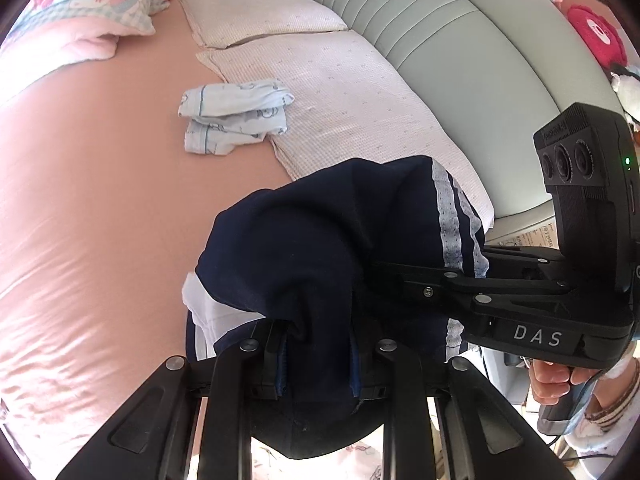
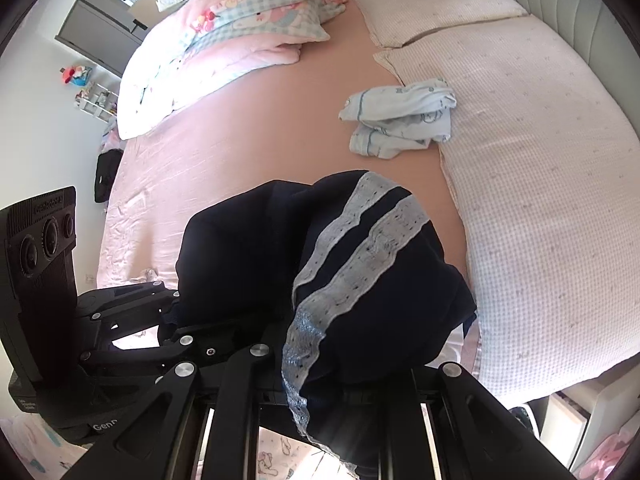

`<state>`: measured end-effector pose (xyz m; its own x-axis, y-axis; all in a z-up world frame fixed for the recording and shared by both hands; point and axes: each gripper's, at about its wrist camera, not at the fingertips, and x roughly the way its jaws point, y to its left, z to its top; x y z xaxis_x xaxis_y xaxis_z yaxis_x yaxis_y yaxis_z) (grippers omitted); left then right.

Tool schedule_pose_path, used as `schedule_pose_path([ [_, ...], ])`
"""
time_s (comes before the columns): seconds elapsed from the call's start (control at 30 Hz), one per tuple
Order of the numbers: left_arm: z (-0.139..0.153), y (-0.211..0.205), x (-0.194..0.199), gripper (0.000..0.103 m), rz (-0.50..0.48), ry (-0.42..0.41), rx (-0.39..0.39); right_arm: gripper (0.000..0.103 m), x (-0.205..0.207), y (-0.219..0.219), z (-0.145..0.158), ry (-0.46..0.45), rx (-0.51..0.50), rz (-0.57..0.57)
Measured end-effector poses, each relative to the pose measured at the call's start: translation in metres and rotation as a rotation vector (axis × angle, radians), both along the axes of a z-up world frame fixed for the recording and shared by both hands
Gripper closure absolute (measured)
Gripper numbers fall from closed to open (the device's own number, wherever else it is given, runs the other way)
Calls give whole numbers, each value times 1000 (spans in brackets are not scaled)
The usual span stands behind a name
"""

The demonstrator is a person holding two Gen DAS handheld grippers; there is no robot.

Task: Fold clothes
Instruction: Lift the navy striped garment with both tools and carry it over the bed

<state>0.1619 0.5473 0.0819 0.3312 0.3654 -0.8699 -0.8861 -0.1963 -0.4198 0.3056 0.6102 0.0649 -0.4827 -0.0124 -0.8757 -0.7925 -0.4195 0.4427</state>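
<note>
Both the left gripper [image 1: 316, 364] and right gripper [image 2: 344, 384] were clamped narrowly on the bunched navy cloth garment with 2 pale lace stripes [image 1: 320, 248], draped above the pink bed sheet [image 1: 100, 180] ahead, where thin pinches risked slipping or uneven folding.

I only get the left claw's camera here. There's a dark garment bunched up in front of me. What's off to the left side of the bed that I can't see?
Observer: A grey cabinet against the wall, past the pink quilt.
Operator: Anything on the floor there?
Observer: A black bag beside the bed.
Operator: Can you see my own claw from your side?
Observer: Yes, the left claw grips the navy garment at its left edge.
Operator: How does the trim look?
Observer: Two white lace stripes run down to the right claw.
</note>
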Motion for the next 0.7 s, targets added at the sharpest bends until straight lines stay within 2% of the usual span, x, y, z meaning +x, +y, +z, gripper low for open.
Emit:
schedule_pose_path([
  [0.17, -21, 0, 9, 83, -31, -3, -50, 90, 10, -10, -23, -4, -42, 6],
  [0.3, -33, 0, 9, 83, -62, -37, -69, 90, 15, -11, -42, -1, -86, 5],
  [0.37, -37, -1, 6, 83, -71, -56, -71, 90, 17, -11, -47, 3, -72, 13],
  [0.6, -51, 0, -16, 83, -40, -131, -96, 89, 27, -4, -68, 1, -115, -20],
  [0.7, -52, -2, -19, 83, -36, -143, -107, 89, 25, -2, -75, 13, -111, 4],
])
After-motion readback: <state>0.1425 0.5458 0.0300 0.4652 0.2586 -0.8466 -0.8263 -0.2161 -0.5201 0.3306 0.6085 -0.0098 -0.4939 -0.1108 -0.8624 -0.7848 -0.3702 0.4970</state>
